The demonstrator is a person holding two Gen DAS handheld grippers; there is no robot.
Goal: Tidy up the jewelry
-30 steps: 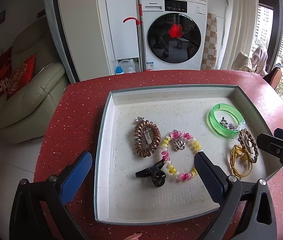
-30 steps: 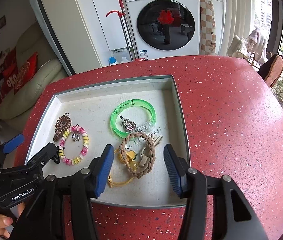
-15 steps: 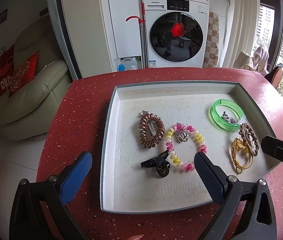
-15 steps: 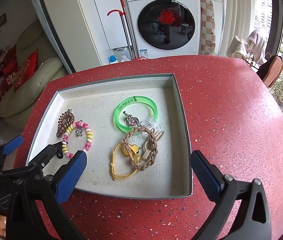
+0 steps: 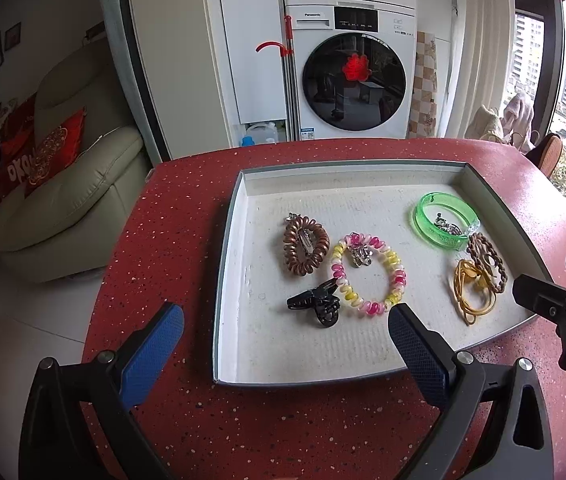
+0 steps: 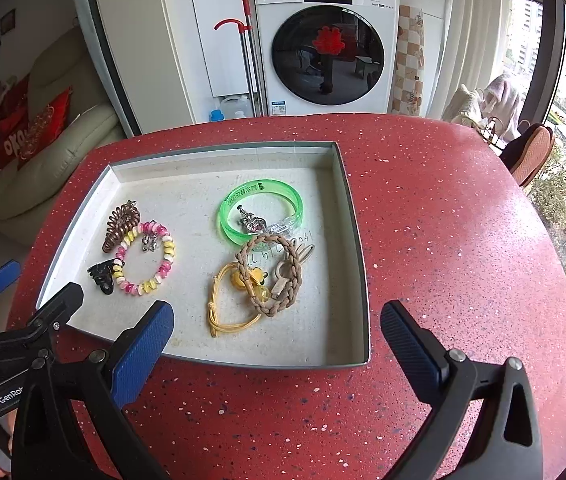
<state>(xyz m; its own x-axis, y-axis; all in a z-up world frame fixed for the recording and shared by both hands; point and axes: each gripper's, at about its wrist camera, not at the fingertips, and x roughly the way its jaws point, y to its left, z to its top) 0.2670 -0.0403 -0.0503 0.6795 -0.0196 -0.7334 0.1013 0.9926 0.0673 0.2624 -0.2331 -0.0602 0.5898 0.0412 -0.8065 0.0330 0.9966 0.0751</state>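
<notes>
My left gripper (image 5: 283, 344) and my right gripper (image 6: 277, 338) both hung with jaws spread wide and nothing between the blue pads, each near the front edge of the tray (image 6: 219, 362). The shallow grey-rimmed tray sat on the red speckled table (image 6: 443, 240) and held all the jewelry. On its left lay a brown coil hair tie (image 5: 306, 246), touching a pink-and-yellow coil bracelet (image 5: 369, 276) with a small silver charm inside; a black claw clip (image 5: 317, 304) touched that bracelet's near side. On the right, a translucent green bangle (image 6: 261, 210) ringed a silver piece. A tan braided loop (image 6: 273, 276) overlapped the bangle and a yellow cord (image 6: 223, 312).
</notes>
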